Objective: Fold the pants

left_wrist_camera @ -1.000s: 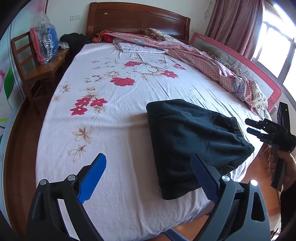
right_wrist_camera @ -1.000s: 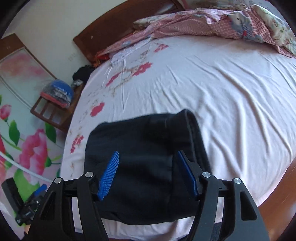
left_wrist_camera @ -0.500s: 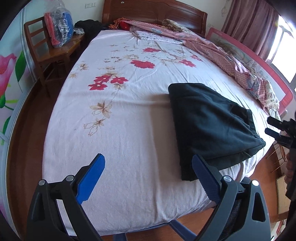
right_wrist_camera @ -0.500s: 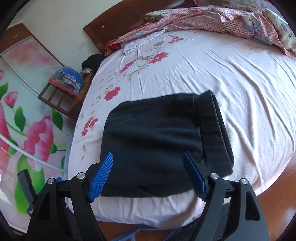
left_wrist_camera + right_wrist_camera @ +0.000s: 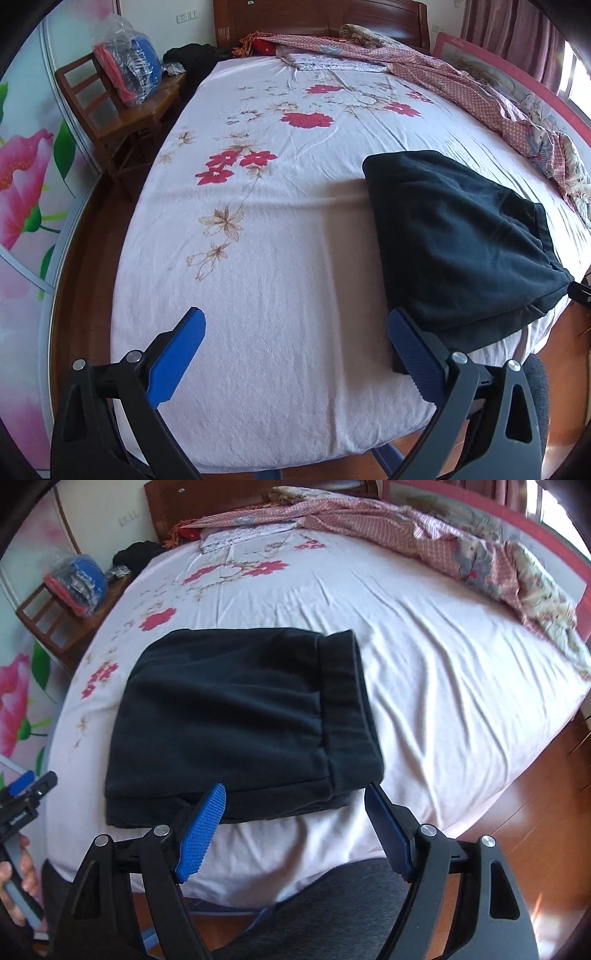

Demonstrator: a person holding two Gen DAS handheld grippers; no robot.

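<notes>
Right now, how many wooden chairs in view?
1. The wooden chair stands left of the bed, near the headboard, holding a plastic-wrapped bundle. Others may be out of frame.

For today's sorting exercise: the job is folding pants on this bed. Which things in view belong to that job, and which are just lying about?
Belongs to the job:
- pants, dark, folded on the bed sheet
- left gripper, open
- right gripper, open

Just lying about:
- checked quilt
- wooden chair
- plastic bag on it
- dark clothes beside the headboard

- No text, label, brand or number can be read anywhere.
- Small white lettering on the left gripper (image 5: 22, 805) is too blurred.
</notes>
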